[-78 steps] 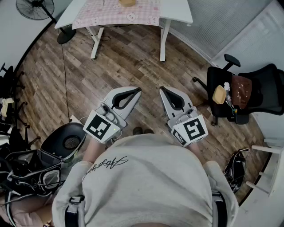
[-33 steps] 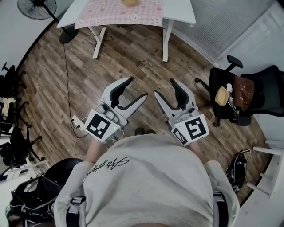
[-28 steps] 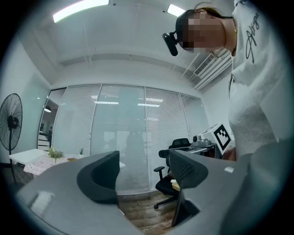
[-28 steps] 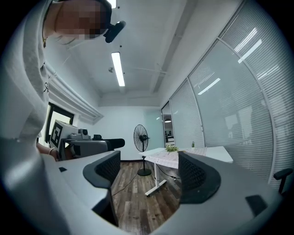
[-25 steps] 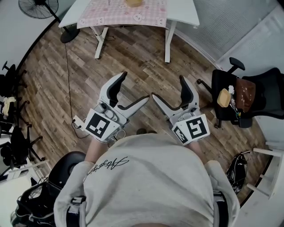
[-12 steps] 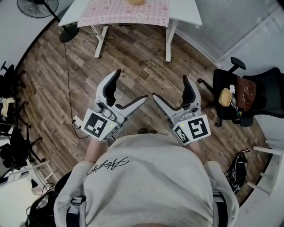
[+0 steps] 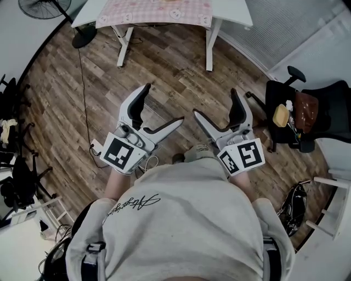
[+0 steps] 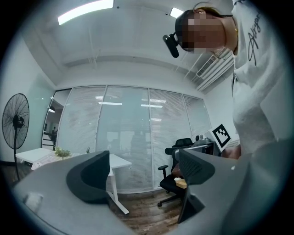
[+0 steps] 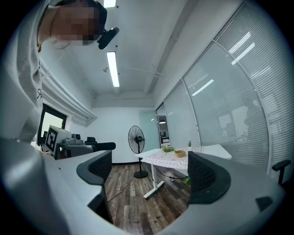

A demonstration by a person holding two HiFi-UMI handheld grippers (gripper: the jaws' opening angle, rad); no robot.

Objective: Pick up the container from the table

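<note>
My left claw (image 7: 163, 104) and right claw (image 7: 215, 103) were pale grey with black pads. Their cubes (image 7: 119, 155) bore black-and-white square markers. Floor (image 7: 164, 60): brown wood planks. Tabletop (image 7: 230, 12): white, under a pink checked cloth (image 7: 159, 8). Container (image 9: 179, 153): tan. Office chair (image 7: 329, 103): black.

Ceiling strip lights (image 9: 112, 69) above the right tongs (image 9: 151, 174) give bright, even light and faint shadows. Gripper views bulge fisheye-style, with dark corners; head view is sharp.
</note>
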